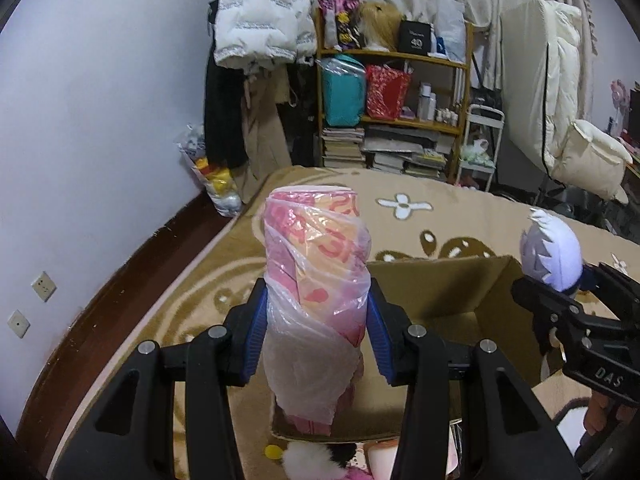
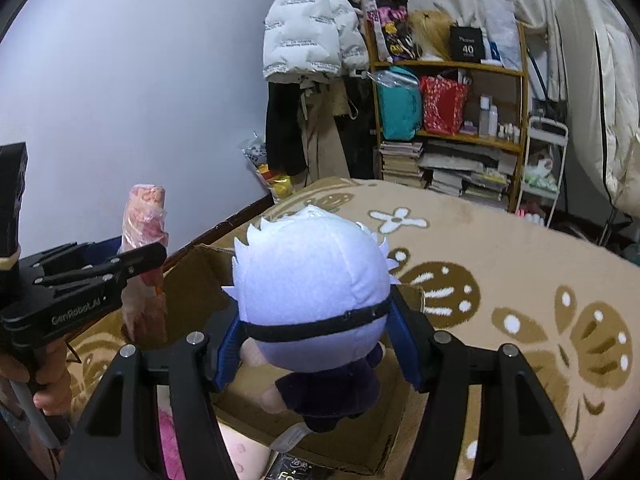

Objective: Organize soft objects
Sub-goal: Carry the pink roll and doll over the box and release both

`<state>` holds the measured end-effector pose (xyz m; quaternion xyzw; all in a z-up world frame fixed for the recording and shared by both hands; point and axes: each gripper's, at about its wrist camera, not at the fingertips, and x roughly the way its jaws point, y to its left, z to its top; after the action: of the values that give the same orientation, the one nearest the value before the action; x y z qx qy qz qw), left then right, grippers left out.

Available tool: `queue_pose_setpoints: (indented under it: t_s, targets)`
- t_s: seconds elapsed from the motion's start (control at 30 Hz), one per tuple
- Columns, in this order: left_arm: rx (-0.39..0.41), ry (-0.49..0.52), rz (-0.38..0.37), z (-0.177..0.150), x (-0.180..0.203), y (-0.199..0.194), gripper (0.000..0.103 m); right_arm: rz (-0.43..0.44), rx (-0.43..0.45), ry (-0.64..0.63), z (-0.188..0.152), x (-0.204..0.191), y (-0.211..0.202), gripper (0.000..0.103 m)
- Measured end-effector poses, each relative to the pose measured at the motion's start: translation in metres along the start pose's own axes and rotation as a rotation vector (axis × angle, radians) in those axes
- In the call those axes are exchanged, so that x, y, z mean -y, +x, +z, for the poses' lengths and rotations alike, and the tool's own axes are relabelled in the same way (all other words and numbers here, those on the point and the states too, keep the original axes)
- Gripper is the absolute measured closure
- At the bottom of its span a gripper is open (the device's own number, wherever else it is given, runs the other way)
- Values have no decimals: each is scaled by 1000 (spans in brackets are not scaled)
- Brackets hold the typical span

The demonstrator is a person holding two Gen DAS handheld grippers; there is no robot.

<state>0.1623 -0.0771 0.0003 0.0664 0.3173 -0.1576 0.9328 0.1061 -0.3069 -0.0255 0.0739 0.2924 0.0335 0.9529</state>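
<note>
You are working over a bed spread with a tan flowered blanket (image 2: 500, 240), and on it sits an open cardboard box (image 1: 440, 292) whose inside looks bare in both views, so by my reckoning the sorting is only at its start: nothing has gone in yet, and both things you carry are held above it. Your left tongs (image 1: 316, 336) are pinching a pink rolled bundle (image 1: 316, 264) wrapped in thin clear plastic, gripped about its middle and standing upright over the box's near left corner. Your right tongs (image 2: 320, 344) are clamped on a plush doll (image 2: 312, 280) at its neck, its pale lilac spiky-haired head up, a black band round it, dark clothes and small peach hands hanging over the box's opening. Both look soft and light (the plastic is crinkled and loose, so it may slip). More soft things, pink and white, lie at the near edge, waiting their turn
</note>
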Motion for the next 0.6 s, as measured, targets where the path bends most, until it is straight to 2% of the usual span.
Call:
queue_pose_setpoints:
  t_s: [0.17,0.2,0.23,0.37,0.43,0.57,0.6]
  targets:
    - [-34,16,-19,-7,4,10,58,-13,-21,20,-2,9,9,33]
    - [-46,18,-13,-8,5,13,57,-17,-30,25,-3,11,11,29]
    - [-52,17,-7,-9,5,14,54,-17,-42,33,-5,12,13,25]
    - [-27,14,29,-12,4,7,40,-7,-61,55,-7,15,14,20]
    - [-22,12,41,-12,3,1,31,-24,-54,52,-7,15,13,13]
    - [-37,-23,61,-16,-4,-7,28,-26,-56,71,-6,15,5,11]
    - [-48,-34,55,-17,-6,-9,24,-32,-58,66,-7,14,3,10]
